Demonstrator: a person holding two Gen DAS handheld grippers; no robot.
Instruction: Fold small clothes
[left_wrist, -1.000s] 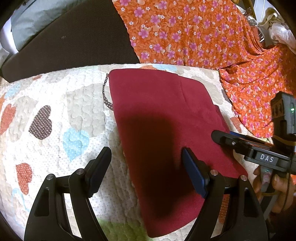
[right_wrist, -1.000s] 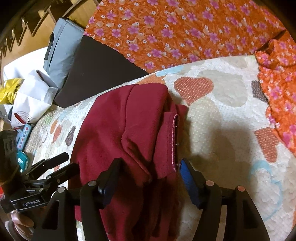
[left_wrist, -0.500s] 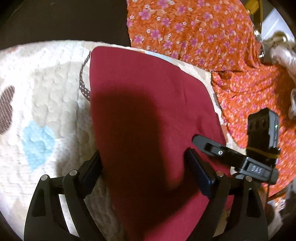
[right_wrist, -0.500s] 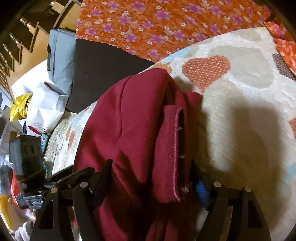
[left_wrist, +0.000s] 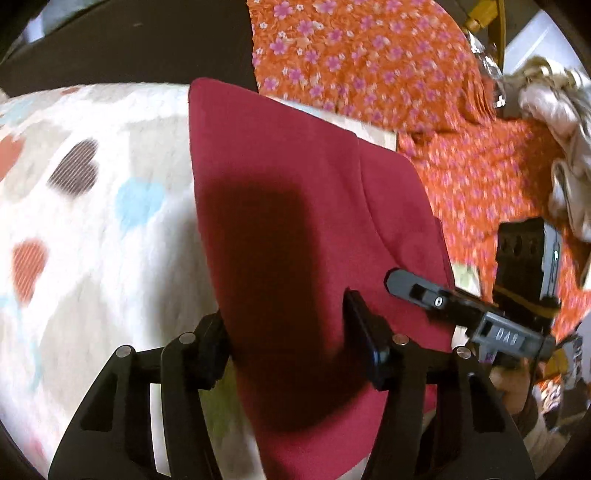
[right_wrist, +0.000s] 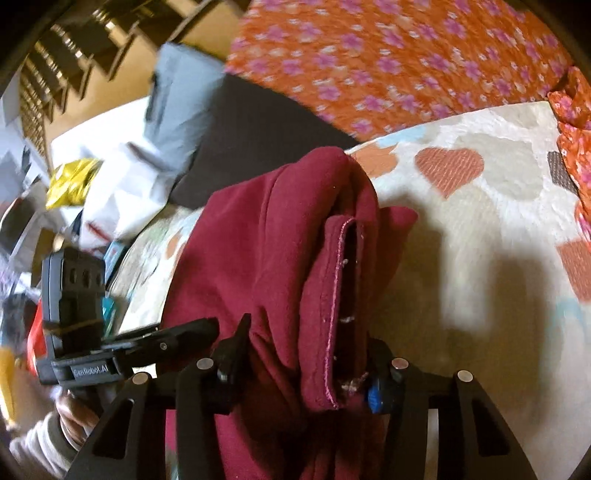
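Note:
A maroon garment (left_wrist: 280, 177) lies folded lengthwise on a heart-patterned quilt (left_wrist: 92, 221). My left gripper (left_wrist: 288, 343) is closing on its near edge; the cloth fills the gap and both pads touch it. In the right wrist view the garment (right_wrist: 280, 229) is bunched in thick folds with a stitched hem showing, and my right gripper (right_wrist: 304, 369) is closing on that bundle, its pads pressing the cloth. Each gripper shows in the other's view: the right one (left_wrist: 406, 284) beside the cloth's right edge, the left one (right_wrist: 184, 332) at the cloth's left.
Orange floral fabric (left_wrist: 351, 48) covers the back and right side. A dark cushion (right_wrist: 258, 122) and a grey pillow (right_wrist: 177, 99) sit behind the quilt (right_wrist: 480, 258). White bags and clutter (right_wrist: 110, 177) lie at the left. A hand (right_wrist: 74, 410) holds the left gripper.
Both grippers went forward over the garment's near end with jaws wide, then narrowed on the cloth. The near end is now gathered between the fingers and lifted slightly.

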